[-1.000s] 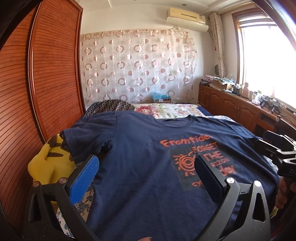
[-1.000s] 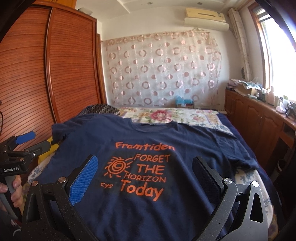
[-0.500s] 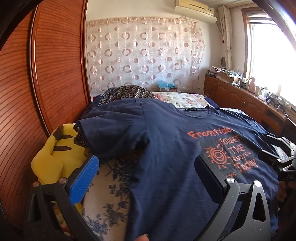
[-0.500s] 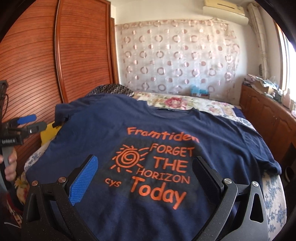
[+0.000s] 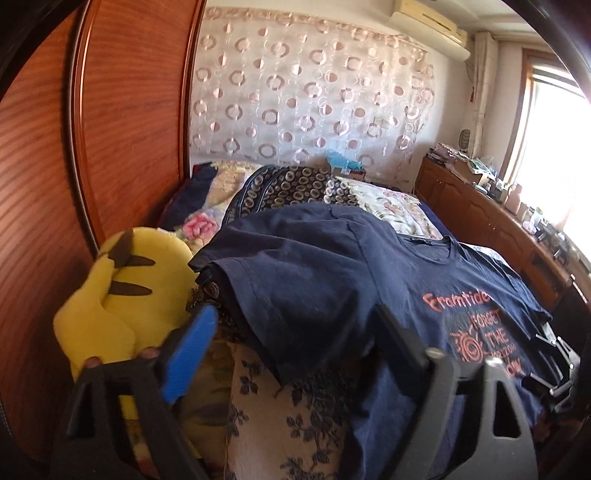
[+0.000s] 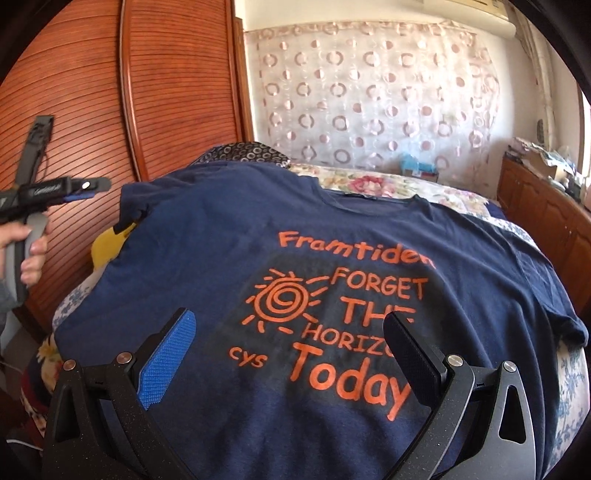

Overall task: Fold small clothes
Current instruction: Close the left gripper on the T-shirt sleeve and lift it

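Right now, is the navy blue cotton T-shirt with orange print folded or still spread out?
Spread out. The navy blue cotton T-shirt lies flat on the bed, print up, neckline and both short sleeves showing, with no fold laid over.

Bedroom, daylit. Slatted red-brown wooden wardrobe doors along left side, curved by lens. Far wall hung with sheer curtain patterned in pink rings. White air conditioner mounted high near ceiling. Bright window at right, glare washing out panes. Low wooden cabinet run beneath window, top cluttered with small items too blurred to name. Bed with floral cover filling middle of room. Small blue box at far end by curtain.
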A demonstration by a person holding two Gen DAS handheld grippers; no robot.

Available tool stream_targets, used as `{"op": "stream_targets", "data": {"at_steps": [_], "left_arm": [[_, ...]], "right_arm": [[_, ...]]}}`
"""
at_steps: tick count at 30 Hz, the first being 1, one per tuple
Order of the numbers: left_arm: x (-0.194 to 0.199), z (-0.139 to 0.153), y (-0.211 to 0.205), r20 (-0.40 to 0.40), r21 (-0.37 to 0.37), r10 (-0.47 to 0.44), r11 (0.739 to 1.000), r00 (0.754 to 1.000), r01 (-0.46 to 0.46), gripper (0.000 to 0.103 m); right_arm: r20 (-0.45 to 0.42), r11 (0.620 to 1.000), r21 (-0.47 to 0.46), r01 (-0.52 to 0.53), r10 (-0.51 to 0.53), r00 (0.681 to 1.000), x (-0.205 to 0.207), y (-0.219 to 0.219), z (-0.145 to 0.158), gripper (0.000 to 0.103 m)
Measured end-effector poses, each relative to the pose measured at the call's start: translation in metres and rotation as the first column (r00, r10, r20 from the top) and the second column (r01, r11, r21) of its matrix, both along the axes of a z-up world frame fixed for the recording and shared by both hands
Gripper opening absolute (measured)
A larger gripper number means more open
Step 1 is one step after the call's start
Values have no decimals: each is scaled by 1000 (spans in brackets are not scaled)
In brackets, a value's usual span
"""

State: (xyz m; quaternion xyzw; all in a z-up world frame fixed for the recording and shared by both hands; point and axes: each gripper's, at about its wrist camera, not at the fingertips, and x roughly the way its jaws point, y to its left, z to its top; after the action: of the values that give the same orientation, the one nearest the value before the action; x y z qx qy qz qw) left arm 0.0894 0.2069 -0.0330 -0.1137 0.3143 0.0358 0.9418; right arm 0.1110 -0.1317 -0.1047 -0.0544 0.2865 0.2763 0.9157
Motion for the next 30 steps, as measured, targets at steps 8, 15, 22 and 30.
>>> {"op": "stream_targets", "data": {"at_steps": [8,15,22,30], "left_arm": [[22,-19,21,-58,-36,45,998,997,-47,37],[19,-24,21,-63,9,65,998,996,-64,8],[15,-16,16,-50,42,35,999,998,-33,4],[22,8,4,-2,90,1,996,1000,-1,0]], "right_arm": [[6,999,-18,-27,27,1000,0,8,-3,103],[-6,1000,3,-19,19,1000,2,4,-4,103],[-5,1000,6,-20,20,1000,1,4,-3,103],[-7,1000,7,-19,19,1000,1,4,-4,103]]}}
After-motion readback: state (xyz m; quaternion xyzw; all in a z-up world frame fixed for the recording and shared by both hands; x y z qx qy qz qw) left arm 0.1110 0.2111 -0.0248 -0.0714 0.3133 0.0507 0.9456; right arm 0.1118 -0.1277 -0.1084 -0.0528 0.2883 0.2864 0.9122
